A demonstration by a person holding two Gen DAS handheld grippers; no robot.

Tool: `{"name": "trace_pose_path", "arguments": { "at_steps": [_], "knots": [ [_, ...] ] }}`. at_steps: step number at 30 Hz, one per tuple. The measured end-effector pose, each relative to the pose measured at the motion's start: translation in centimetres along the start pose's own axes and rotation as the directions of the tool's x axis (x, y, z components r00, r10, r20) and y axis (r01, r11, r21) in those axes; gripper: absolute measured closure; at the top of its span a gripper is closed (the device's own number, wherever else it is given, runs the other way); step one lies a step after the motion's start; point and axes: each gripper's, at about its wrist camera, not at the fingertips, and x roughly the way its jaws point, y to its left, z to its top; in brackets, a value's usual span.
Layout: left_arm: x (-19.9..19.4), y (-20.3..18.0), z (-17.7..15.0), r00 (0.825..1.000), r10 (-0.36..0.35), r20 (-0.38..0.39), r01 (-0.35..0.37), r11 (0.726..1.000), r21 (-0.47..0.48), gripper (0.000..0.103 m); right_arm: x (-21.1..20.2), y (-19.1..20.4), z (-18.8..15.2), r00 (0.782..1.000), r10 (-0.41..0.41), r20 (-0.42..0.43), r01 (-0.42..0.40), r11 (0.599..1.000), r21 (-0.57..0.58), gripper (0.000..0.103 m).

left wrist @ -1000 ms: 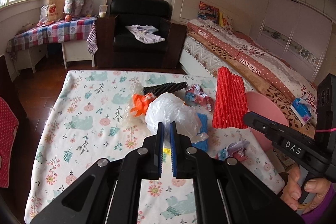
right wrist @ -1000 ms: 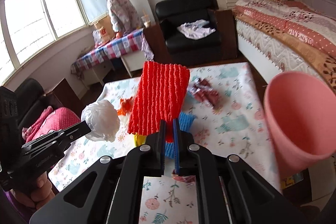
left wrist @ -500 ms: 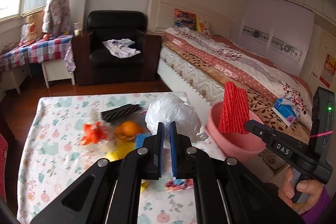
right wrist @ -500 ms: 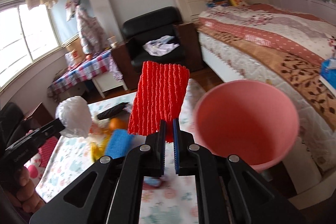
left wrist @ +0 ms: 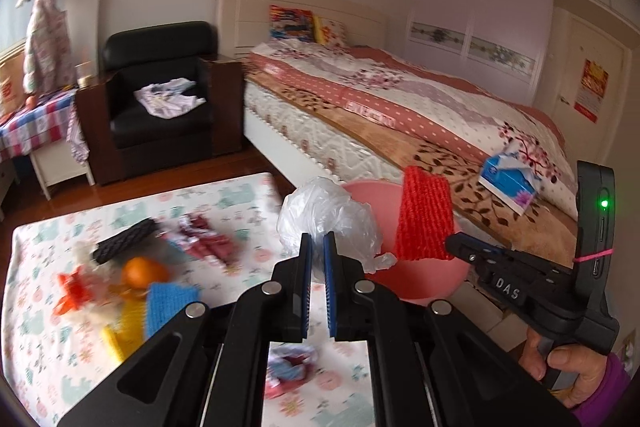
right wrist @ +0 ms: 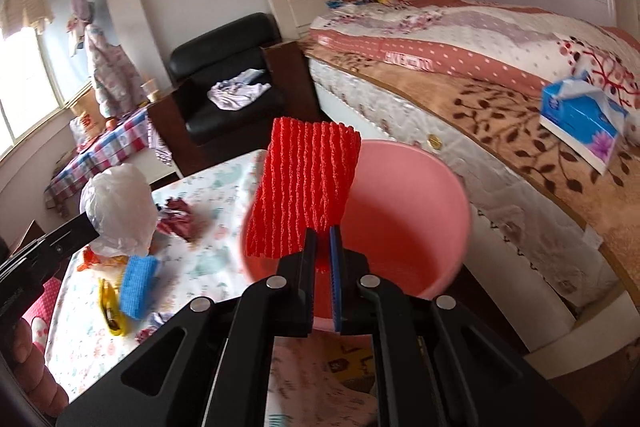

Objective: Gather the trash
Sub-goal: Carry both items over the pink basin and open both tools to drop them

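The red foam net (right wrist: 304,191) at frame centre looks ribbed and rough, matt, while the pink bucket (right wrist: 424,211) behind it is smooth plastic with a soft sheen. The crumpled bag (left wrist: 328,219) is thin, translucent, glossy plastic film. Each hand-held gripper (right wrist: 323,255) is matt black plastic with bright metal screws. Printed cloth covers the counter (left wrist: 224,195); the armchair (left wrist: 160,83) at upper left is glossy black leather.

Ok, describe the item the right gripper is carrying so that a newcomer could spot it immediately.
Start at the pink bucket beside the bed. Hanging over its near rim, shut in the right gripper, is a bright red ribbed foam net. The crumpled clear plastic bag beside it is colourless; only this is red and corrugated.
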Motion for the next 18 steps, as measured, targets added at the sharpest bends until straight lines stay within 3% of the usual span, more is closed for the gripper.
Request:
{"name": "trace_pose_path", "arguments": {
  "at_steps": [8, 18],
  "knots": [
    [4.6, -3.3, -0.2, 0.996, -0.055, -0.077, 0.058, 0.998, 0.033, 0.098, 0.6, -1.9, -0.4, 0.999, -0.037, -0.023, 0.038, 0.999, 0.023, 0.096],
    [8.2, -4.9, -0.6, 0.99, -0.066, -0.127, 0.073, 0.996, 0.05, 0.094, 1.2, -3.1, -0.6, 0.998, -0.053, -0.033, 0.054, 0.998, 0.039, 0.096]
  ]
}}
